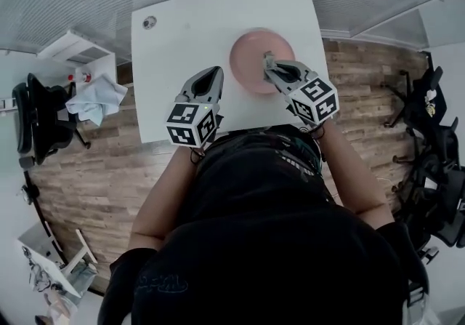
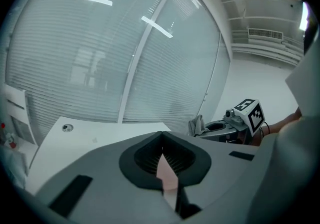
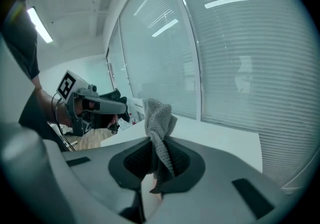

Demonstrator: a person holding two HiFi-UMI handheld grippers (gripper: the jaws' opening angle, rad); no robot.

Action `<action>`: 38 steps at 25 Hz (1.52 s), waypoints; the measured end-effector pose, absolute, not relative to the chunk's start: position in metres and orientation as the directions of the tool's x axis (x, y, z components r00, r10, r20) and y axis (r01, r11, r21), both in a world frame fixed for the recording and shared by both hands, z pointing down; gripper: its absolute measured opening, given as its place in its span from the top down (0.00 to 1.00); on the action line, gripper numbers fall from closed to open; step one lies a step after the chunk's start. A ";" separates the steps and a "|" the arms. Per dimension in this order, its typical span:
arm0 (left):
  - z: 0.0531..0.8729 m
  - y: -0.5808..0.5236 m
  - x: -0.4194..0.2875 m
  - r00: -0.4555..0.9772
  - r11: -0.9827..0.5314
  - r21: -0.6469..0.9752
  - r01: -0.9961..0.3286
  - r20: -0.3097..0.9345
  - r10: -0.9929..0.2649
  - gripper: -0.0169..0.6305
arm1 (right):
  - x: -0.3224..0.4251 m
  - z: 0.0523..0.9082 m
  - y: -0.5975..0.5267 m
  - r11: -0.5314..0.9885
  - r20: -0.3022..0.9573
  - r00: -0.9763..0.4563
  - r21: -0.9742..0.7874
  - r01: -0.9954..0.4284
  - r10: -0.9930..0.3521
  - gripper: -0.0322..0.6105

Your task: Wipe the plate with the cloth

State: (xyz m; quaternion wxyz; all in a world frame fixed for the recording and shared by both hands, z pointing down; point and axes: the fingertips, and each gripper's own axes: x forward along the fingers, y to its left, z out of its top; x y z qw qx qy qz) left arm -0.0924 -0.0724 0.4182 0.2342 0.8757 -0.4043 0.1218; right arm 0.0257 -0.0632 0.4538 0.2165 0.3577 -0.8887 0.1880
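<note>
The head view is taken from high up and pointed steeply down, past the person's body, onto the table (image 1: 182, 33). Both grippers are seen close below it.

One camera is carried on the left gripper (image 1: 216, 69), right behind the jaws. It is pointed along them and a bit down, toward the blinds (image 2: 100, 57). Another is carried the same way on the right gripper (image 1: 267, 58).

Each gripper is seen off to one side in the other's view. The table and the blinds are shared by all three views.
</note>
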 end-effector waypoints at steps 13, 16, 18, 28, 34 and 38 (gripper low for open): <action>0.411 0.006 -0.010 0.635 -0.563 0.299 -0.770 0.437 -0.637 0.95 | 0.090 0.434 0.017 0.738 0.466 -0.750 -0.260 -0.622 -0.468 0.89; 0.407 0.028 0.008 0.624 -0.546 0.303 -0.781 0.427 -0.655 0.95 | 0.107 0.432 0.040 0.749 0.458 -0.763 -0.267 -0.607 -0.456 0.89; 0.406 0.046 0.016 0.612 -0.533 0.302 -0.790 0.422 -0.669 0.95 | 0.117 0.431 0.056 0.757 0.448 -0.773 -0.268 -0.595 -0.449 0.89; 0.401 0.140 0.021 0.525 -0.470 0.237 -0.850 0.439 -0.729 0.95 | 0.129 0.430 0.139 0.798 0.412 -0.820 -0.285 -0.531 -0.398 0.89; 0.399 0.169 0.011 0.525 -0.471 0.236 -0.850 0.451 -0.721 0.95 | 0.122 0.416 0.171 0.780 0.386 -0.814 -0.293 -0.554 -0.433 0.89; 0.389 0.186 0.009 0.566 -0.510 0.249 -0.824 0.424 -0.707 0.95 | 0.118 0.408 0.189 0.758 0.386 -0.794 -0.285 -0.587 -0.470 0.89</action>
